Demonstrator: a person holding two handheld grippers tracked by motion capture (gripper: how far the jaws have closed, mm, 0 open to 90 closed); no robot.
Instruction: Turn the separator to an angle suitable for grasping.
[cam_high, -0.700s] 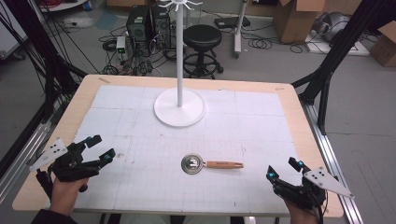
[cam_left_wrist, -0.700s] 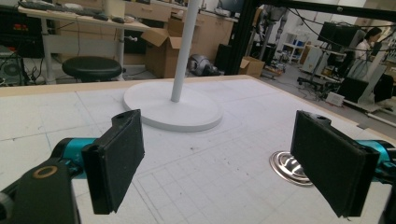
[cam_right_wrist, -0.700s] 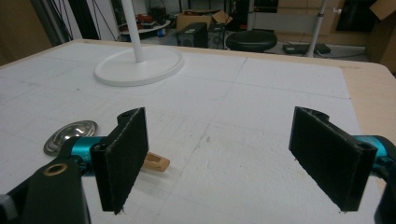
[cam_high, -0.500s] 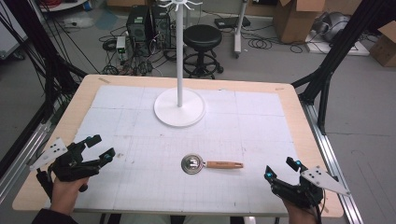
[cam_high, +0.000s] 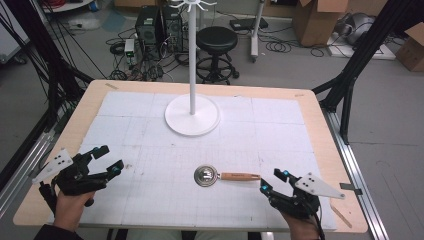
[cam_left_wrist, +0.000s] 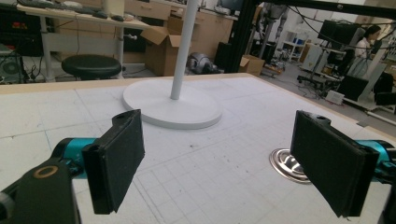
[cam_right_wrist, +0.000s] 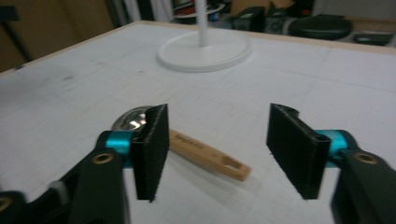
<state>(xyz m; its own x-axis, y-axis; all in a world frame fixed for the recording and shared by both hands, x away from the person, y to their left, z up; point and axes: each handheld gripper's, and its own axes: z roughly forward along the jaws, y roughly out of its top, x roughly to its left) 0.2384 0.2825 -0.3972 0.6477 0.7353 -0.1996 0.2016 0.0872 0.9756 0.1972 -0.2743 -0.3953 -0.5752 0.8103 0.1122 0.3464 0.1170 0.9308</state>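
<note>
— High view: what differs from a moment ago?
— The right claw (cam_high: 271, 181) has edged closer to the scoop (cam_high: 226, 176)'s handle end; the left claw (cam_high: 110, 160) sits as before, released, empty.
— The scoop?
— Flat on the desk (cam_high: 320, 145), handle toward the right claw, bowl toward the left, before the white stand (cam_high: 192, 115).
— Left claw view?
— Jaws wide, the bowl (cam_left_wrist: 287, 164) beyond.
— Right claw view?
— Released, touching nothing; the handle (cam_right_wrist: 205, 154) lies ahead.

The table (cam_high: 320, 125) had a pale wooden top, mostly covered by a white gridded mat (cam_high: 150, 145). On the mat stood a white stand (cam_high: 192, 117) with a round base and an upright pole. Nearer the person lay a metal scoop (cam_high: 226, 176) with a wooden handle.
</note>
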